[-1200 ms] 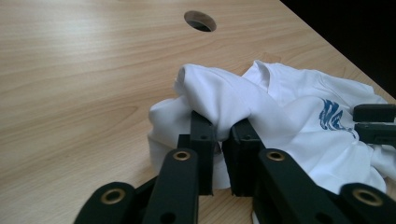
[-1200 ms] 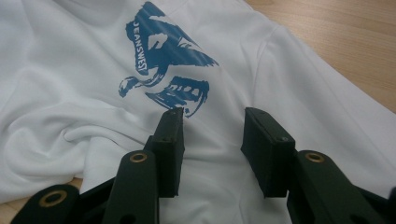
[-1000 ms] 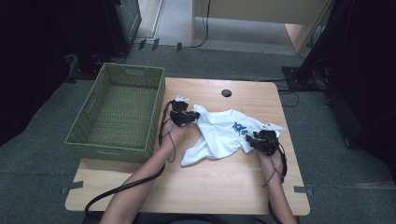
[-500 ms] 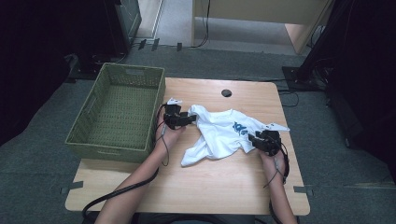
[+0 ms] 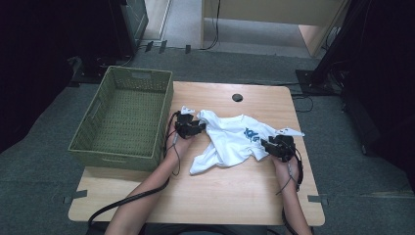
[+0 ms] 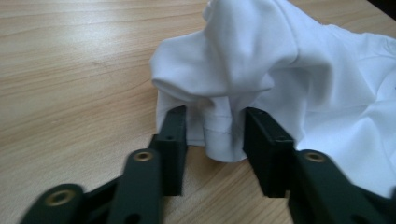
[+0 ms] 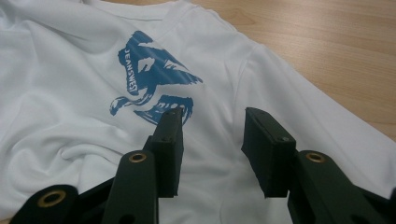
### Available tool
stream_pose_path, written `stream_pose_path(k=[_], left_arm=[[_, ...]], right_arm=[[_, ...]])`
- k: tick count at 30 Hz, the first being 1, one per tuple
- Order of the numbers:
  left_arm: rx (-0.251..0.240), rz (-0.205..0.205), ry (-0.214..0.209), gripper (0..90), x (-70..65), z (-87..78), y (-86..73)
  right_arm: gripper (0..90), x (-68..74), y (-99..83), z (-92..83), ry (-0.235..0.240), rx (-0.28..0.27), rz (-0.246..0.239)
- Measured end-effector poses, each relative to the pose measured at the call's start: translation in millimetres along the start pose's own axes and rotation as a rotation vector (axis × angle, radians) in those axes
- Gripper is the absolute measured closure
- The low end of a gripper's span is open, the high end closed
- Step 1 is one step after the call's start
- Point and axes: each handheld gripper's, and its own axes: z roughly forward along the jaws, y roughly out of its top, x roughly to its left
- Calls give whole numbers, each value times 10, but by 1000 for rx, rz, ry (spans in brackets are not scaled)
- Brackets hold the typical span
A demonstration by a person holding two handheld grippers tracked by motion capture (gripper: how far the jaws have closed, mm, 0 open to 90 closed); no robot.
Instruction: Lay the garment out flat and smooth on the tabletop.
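Altogether one white T-shirt (image 5: 235, 142) lay crumpled near the middle of the wooden table (image 5: 195, 196), with one green woven basket (image 5: 122, 117) standing at the table's left edge and two black grippers at the cloth. The shirt was soft, creased cotton with a blue brush-stroke print (image 7: 149, 79) on its chest. The left gripper (image 5: 188, 126) sat at the shirt's left end, just beside the basket; in the left gripper view a bunched, stitched hem (image 6: 219, 135) hung between its jaws, which had just been closing, yet a gap showed on either side of the fold, so they stood spread around it rather than pinching. The right gripper (image 5: 279, 146) rested at the shirt's right side, its jaws apart over flat fabric just beside the print, gripping nothing. The basket was rectangular, deep and coarse in weave. The tabletop was pale, grained wood with rounded corners and a round cable hole (image 5: 237, 97). Grey carpet (image 5: 342, 147) surrounded the table, with dark furniture beyond.
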Motion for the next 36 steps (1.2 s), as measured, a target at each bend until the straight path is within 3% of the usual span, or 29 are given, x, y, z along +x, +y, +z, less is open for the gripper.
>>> stream_pose_path(k=[4,7,14,21,26,28,29,36], left_arm=[[28,-5,8,866,25,-11,48],[22,-42,23,876,89,-67,104],[8,-51,74,877,134,-179,205],[19,-50,114,875,151,-164,231],[19,-61,94,872,137,-179,217],[9,-65,89,831,124,-198,221],[-5,-73,86,778,115,-208,226],[-50,-61,39,726,11,-324,291]], right_arm=[[589,-35,-13,47,-4,22,2],[593,-71,-44,67,-4,29,3],[614,-163,-62,32,-25,35,9],[614,-248,-84,-22,-60,48,18],[601,-291,-93,-51,-109,55,23],[599,-289,-91,-54,-111,56,25],[598,-283,-90,-56,-107,54,28],[602,-183,-48,-109,-63,26,18]])
